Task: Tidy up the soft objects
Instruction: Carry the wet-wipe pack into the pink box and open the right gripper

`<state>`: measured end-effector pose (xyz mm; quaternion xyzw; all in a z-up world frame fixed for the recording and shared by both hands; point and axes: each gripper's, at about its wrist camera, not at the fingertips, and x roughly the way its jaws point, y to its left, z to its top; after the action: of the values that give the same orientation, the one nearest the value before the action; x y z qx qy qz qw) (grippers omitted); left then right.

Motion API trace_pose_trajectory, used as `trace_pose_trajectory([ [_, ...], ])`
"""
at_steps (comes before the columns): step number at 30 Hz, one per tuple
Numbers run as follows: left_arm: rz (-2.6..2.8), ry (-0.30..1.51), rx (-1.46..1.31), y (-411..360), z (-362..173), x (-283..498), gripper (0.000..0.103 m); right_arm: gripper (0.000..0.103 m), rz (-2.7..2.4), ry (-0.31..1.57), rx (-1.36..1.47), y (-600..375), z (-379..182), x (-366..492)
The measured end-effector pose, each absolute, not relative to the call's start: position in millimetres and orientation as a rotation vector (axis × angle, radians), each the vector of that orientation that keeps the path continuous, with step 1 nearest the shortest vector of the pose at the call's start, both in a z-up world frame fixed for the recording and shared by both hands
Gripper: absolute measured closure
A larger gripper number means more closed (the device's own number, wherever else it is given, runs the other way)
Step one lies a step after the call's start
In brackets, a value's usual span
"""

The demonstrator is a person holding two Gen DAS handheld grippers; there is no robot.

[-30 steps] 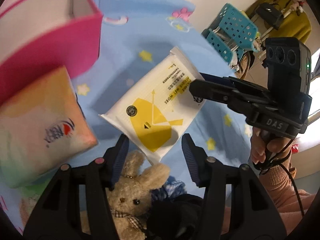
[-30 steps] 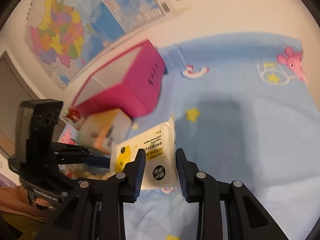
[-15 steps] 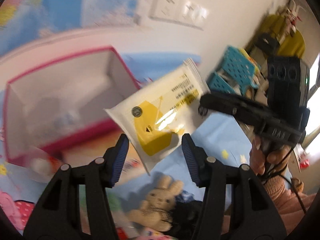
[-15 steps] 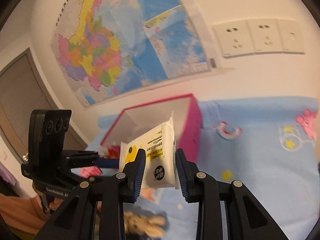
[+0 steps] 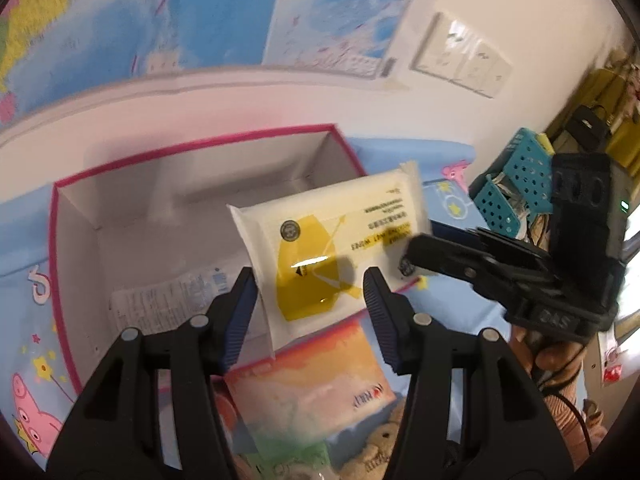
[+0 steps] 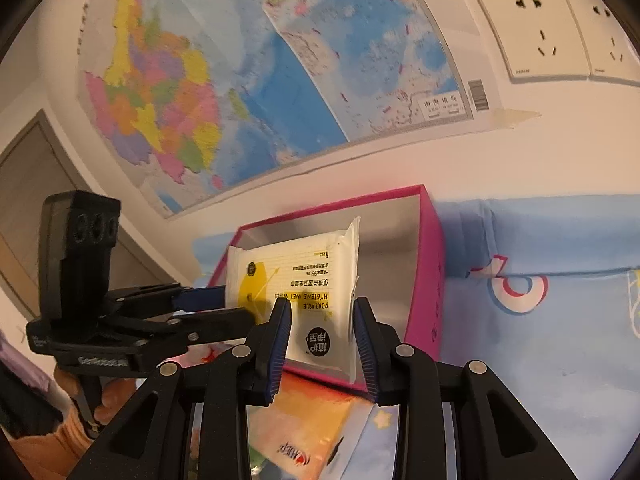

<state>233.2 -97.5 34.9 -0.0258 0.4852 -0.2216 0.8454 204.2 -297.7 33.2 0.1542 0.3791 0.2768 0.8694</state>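
My right gripper (image 6: 320,332) is shut on one end of a white and yellow wet-wipes pack (image 6: 296,284) and holds it in the air over the near edge of an open pink box (image 6: 424,280). In the left wrist view the pack (image 5: 332,248) hangs in front of the box (image 5: 56,264), held by the right gripper (image 5: 416,256) from the right. My left gripper (image 5: 308,300) is open, its fingers on either side of the pack's lower end, apart from it. A white packet (image 5: 168,304) lies inside the box.
An orange tissue pack (image 5: 312,396) lies below the box on the blue cartoon sheet (image 6: 540,320), with a plush rabbit (image 5: 376,456) near it. Teal baskets (image 5: 512,188) stand to the right. A wall with a map (image 6: 240,80) and sockets (image 6: 532,32) rises behind the box.
The right gripper has lifted the wipes pack off the sheet and carried it toward the pink box. Both grippers have risen and tilted up, so the box's inside now shows.
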Motion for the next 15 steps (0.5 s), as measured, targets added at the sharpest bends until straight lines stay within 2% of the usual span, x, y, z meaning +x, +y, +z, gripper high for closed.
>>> trace_pose_trajectory([
  [6, -0.454, 1.121, -0.08, -102, 8, 251, 0.047, 0.066, 0.504, 0.833, 0.303, -293, 25, 215],
  [7, -0.447, 1.128, -0.082, -102, 6, 253, 0.047, 0.065, 0.49, 0.831, 0.302, -294, 25, 214],
  [8, -0.441, 1.128, -0.084, -99, 5, 252, 0.047, 0.058, 0.474, 0.827, 0.303, -295, 25, 213],
  [10, -0.441, 1.117, -0.093, -93, 7, 249, 0.047, 0.053, 0.453, 0.814, 0.306, -296, 26, 209],
  [15, -0.448, 1.019, -0.114, -69, 25, 226, 0.047, 0.053, 0.48, 0.762, 0.27, -294, 39, 184],
])
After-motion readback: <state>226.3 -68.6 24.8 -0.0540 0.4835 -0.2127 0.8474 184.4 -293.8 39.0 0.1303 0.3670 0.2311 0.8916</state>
